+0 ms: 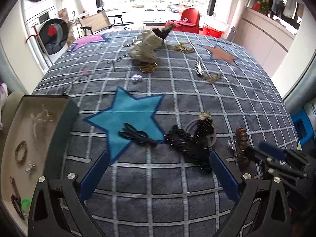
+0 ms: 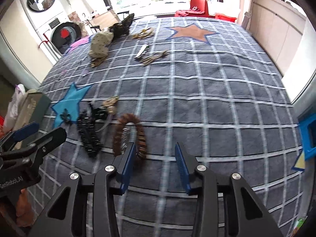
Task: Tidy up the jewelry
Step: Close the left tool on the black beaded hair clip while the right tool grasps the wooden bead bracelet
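Jewelry everywhere on this star-patterned quilt (image 1: 217,102), so let me take it view by view.

Left wrist first: my left gripper (image 1: 158,159) has its jaws spread wide with nothing between them, hovering low over the quilt. Just ahead lies a small black ornament (image 1: 136,135) on the blue star (image 1: 128,114), and to its right a black beaded piece (image 1: 187,148) reaching almost to my right-hand finger. Off to the left sits the open box (image 1: 65,114), already holding a braided bracelet (image 1: 20,152) and a few small bits. Far back I see a beige pouch (image 1: 144,47) and loose gold-toned pieces near it.

Right wrist now: my right gripper (image 2: 156,147) is also parted and empty, the left finger's tip just beside a brown beaded bracelet (image 2: 129,136) curled in an arch. The black beaded piece (image 2: 88,134) lies beside it, to the left.

My read on handling: that brown bracelet looks light and floppy, a strand that will sag and may slide off smooth pads. I'd pinch across the beads at the near end, where the strand lies flat on the quilt, and squeeze firmly but not hard, since the stringing could be delicate.
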